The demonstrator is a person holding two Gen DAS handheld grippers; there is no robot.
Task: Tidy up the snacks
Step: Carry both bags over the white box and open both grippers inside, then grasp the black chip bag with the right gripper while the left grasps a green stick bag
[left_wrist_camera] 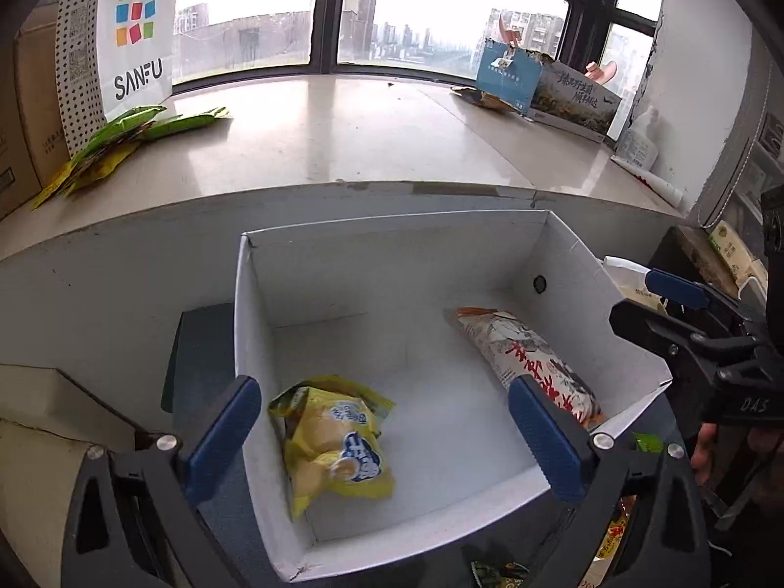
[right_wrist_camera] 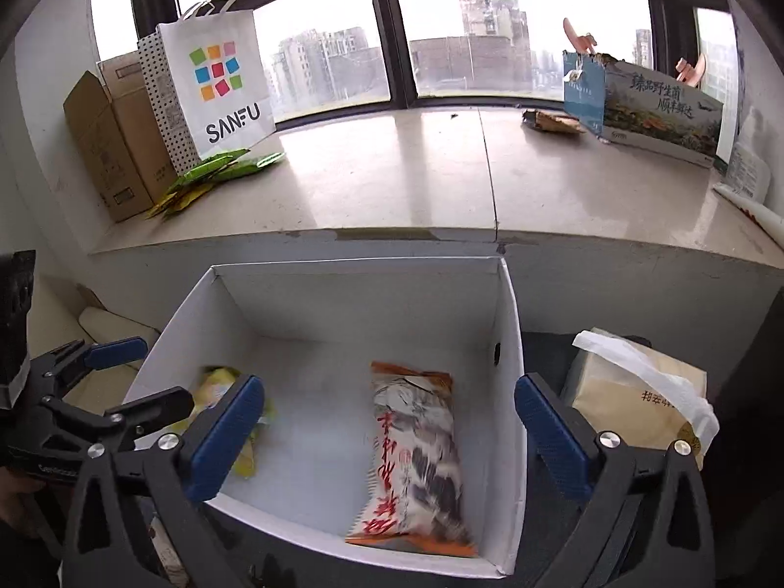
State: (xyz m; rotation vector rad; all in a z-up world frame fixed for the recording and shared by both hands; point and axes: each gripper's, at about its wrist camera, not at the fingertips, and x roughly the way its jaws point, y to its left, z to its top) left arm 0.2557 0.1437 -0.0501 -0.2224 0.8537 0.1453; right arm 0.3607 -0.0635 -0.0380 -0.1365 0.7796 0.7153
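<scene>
An open white cardboard box (left_wrist_camera: 392, 225) (right_wrist_camera: 353, 262) stands below a windowsill. Inside it lie two snacks. A yellow snack bag (left_wrist_camera: 338, 446) (right_wrist_camera: 215, 382) rests at the box's left, and an orange-and-white packet with red characters (left_wrist_camera: 529, 357) (right_wrist_camera: 416, 451) lies along its right wall. My left gripper (left_wrist_camera: 383, 384) hovers open above the box's near left part with nothing between its blue pads. My right gripper (right_wrist_camera: 388, 381) is open too, over the near right part, and holds nothing. Each gripper shows at the edge of the other's view.
On the stone windowsill (right_wrist_camera: 392, 181) stand a white SANFU paper bag (right_wrist_camera: 215, 83), a brown carton (right_wrist_camera: 108, 147), green snack packets (right_wrist_camera: 215, 171) and a printed blue box (right_wrist_camera: 651, 108). A beige pack in a white plastic bag (right_wrist_camera: 637, 392) sits right of the white box.
</scene>
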